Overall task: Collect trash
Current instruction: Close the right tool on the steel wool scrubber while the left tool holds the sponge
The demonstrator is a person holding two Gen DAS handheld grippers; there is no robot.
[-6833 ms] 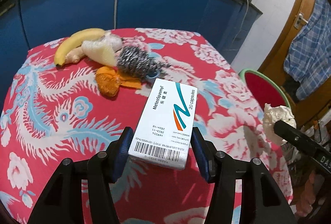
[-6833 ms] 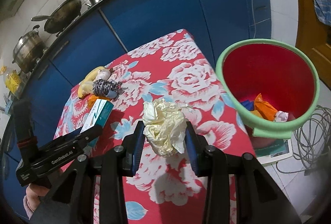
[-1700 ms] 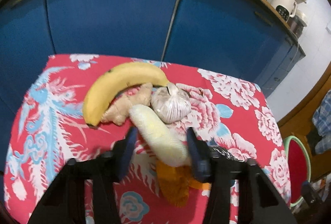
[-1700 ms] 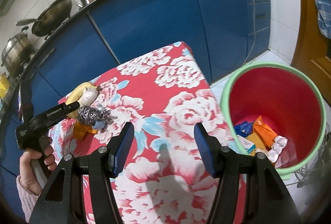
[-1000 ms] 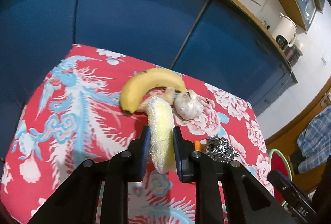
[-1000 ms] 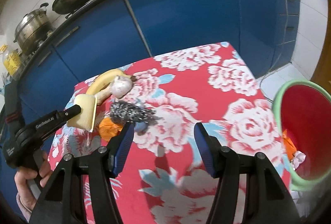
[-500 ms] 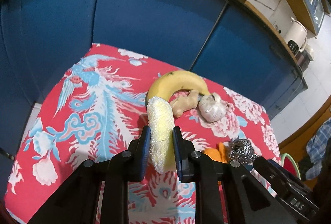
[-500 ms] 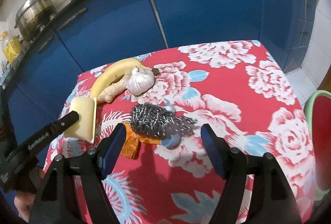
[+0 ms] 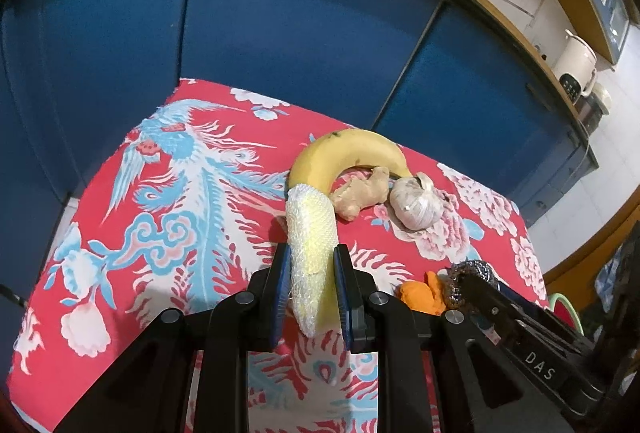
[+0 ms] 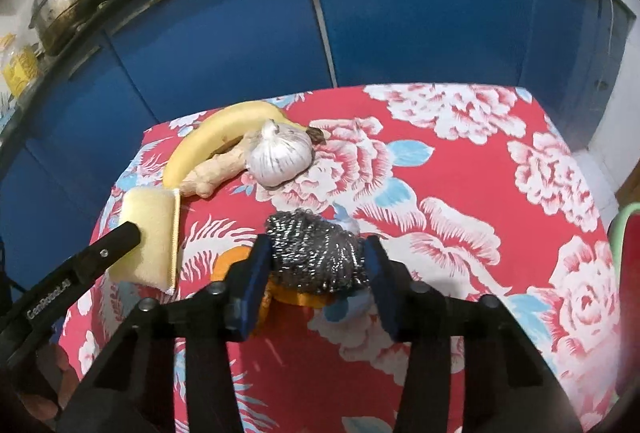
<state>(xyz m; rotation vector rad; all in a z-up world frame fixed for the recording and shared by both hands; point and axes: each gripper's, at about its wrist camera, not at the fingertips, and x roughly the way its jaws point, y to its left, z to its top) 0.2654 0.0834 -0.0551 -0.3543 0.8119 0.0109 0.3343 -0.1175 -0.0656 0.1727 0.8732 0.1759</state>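
Two grippers, one piece of trash each

Nearest in the right wrist view, the right gripper (image 10: 316,265) has just been closing its jaws around the steel scourer (image 10: 316,255), which sits directly between the fingers, long axis crosswise to them. Both pads look to be touching its sides. The scourer rests partly on an orange scrap (image 10: 280,295) on the tablecloth (image 10: 460,233). The left gripper (image 9: 311,285) is clamped on the yellow sponge (image 9: 310,253), which stands on edge, long axis pointing away along the fingers. Farther off lie ginger (image 9: 360,193), garlic (image 9: 416,207) and a banana (image 9: 344,153). The bin rim (image 10: 616,229) shows at right; judged nearer the right hand.
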